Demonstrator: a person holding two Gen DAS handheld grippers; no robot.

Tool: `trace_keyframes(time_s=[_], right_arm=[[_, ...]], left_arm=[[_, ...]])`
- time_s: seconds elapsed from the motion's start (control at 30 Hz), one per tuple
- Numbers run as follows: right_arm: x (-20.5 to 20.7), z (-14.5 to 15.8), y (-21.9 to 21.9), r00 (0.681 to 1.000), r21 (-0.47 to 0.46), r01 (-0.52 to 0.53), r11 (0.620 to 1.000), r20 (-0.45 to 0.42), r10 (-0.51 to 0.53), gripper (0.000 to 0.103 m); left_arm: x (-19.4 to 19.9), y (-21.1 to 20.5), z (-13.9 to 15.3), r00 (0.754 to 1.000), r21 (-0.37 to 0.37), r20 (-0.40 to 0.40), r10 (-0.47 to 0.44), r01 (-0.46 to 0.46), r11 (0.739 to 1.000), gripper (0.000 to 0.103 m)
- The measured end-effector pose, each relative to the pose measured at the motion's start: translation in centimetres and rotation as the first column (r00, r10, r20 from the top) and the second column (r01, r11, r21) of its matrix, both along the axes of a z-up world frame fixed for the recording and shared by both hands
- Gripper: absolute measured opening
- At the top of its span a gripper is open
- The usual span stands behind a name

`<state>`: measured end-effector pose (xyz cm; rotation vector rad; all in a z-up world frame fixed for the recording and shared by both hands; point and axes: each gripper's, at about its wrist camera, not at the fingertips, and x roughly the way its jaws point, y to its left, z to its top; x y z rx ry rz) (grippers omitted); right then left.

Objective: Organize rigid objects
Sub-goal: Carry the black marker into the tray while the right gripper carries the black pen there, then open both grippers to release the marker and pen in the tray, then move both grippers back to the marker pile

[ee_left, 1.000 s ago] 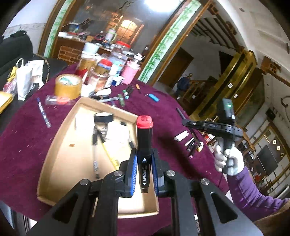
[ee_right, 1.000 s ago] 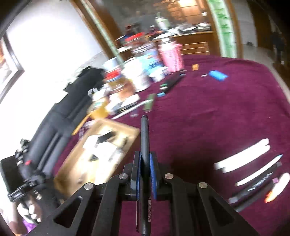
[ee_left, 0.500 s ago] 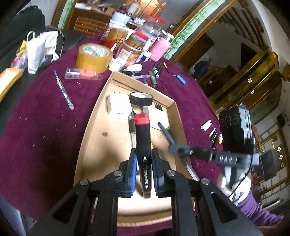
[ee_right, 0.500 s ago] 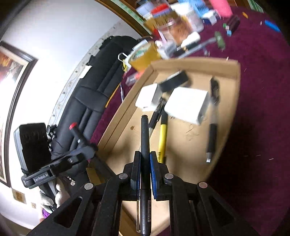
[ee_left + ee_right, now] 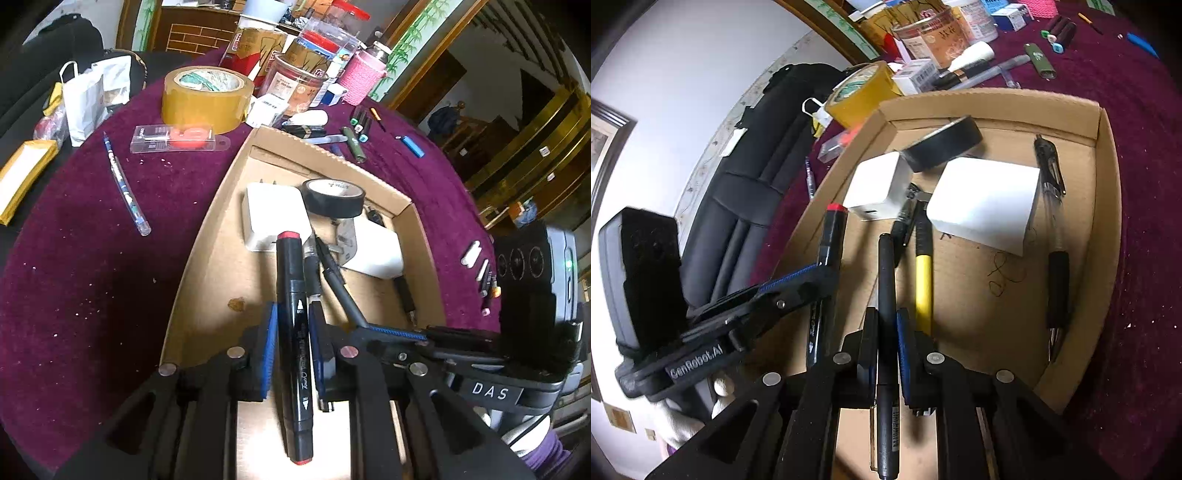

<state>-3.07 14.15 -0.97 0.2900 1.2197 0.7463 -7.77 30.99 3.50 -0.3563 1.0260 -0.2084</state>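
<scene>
Left wrist view: left tongs (image 5: 291, 332) pinched a black red-capped marker (image 5: 293, 332) over the shallow brown cardboard tray (image 5: 207, 236) on the maroon-clothed desk (image 5: 92, 258). A black tape roll (image 5: 334, 197) and white charger block (image 5: 273, 218) lay inside.

Right wrist view: right tongs (image 5: 886, 332) clamped a slim black pen (image 5: 886, 295) above the same tray (image 5: 1108, 221), beside a yellow-handled tool (image 5: 923, 280).

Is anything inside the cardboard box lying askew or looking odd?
Yes. The black tape roll leans tilted on the two white adapters rather than lying flat, and the box floor carries a scribbled pen mark. Nothing looks spilled or broken.
</scene>
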Motion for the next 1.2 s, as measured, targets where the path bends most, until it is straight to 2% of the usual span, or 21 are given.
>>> trace_keyframes(time_s=[0.07,0.2,0.33,0.4,0.43,0.47,0.57,0.63,0.73,0.83,0.97,1.1,1.2], right_arm=[[-0.1,0.0,0.0,1.0,-0.013,0.009,1.0,0.013,-0.009,0.011],[-0.4,0.3,0.4,0.998,-0.076,0.022,0.997,0.059,-0.017,0.012],[-0.8,0.7,0.6,0.995,-0.119,0.023,0.993,0.096,-0.012,0.014],[-1.0,1.2,0.6,0.991,-0.138,0.022,0.99,0.134,-0.003,0.027],[-1.1,1.5,0.6,0.989,-0.133,0.02,0.991,0.151,0.001,0.04],[-1.3,1.9,0.4,0.986,-0.124,0.019,0.992,0.164,0.001,0.046],[-2.0,3.5,-0.7,0.976,-0.091,0.025,0.996,0.219,-0.005,0.051],[-2.5,4.5,-1.8,0.967,-0.077,0.033,0.996,0.255,-0.013,0.057],[-3.4,5.7,-5.0,0.948,-0.067,0.076,0.995,0.315,-0.051,0.066],[-3.7,6.6,-9.2,0.925,-0.067,0.146,0.987,0.364,-0.112,0.068],[-3.3,7.1,-15.6,0.894,-0.08,0.272,0.959,0.389,-0.221,0.069],[-2.4,6.8,-23.9,0.847,-0.081,0.438,0.895,0.372,-0.38,0.069],[-1.8,6.8,-30.8,0.778,-0.059,0.573,0.817,0.353,-0.52,0.069]], left_arm=[[-0.1,0.0,0.2,1.0,0.009,0.011,0.006,-0.006,1.0,0.02],[-1.1,0.4,1.2,0.998,0.011,0.051,0.044,-0.045,0.999,0.048],[-2.4,1.0,2.2,0.994,-0.001,0.079,0.081,-0.081,0.997,0.059],[-3.1,1.2,2.7,0.991,0.001,0.093,0.097,-0.097,0.995,0.063],[-3.6,1.3,3.1,0.989,0.006,0.101,0.107,-0.108,0.994,0.064],[-4.0,1.5,3.3,0.987,0.012,0.106,0.119,-0.121,0.993,0.065],[-5.0,1.9,3.9,0.981,0.021,0.11,0.158,-0.162,0.987,0.072],[-5.6,2.0,4.3,0.978,0.035,0.106,0.18,-0.185,0.982,0.073],[-6.5,1.7,5.0,0.974,0.078,0.115,0.197,-0.207,0.975,0.073],[-7.1,0.5,5.7,0.972,0.144,0.137,0.191,-0.211,0.967,0.073],[-7.5,-2.0,6.9,0.969,0.162,0.188,0.158,-0.189,0.968,0.073],[-7.4,-6.7,7.9,0.973,0.109,0.222,0.066,-0.092,0.99,0.073],[-7.4,-10.4,7.8,0.973,0.075,0.231,-0.01,-0.007,0.997,0.073]])
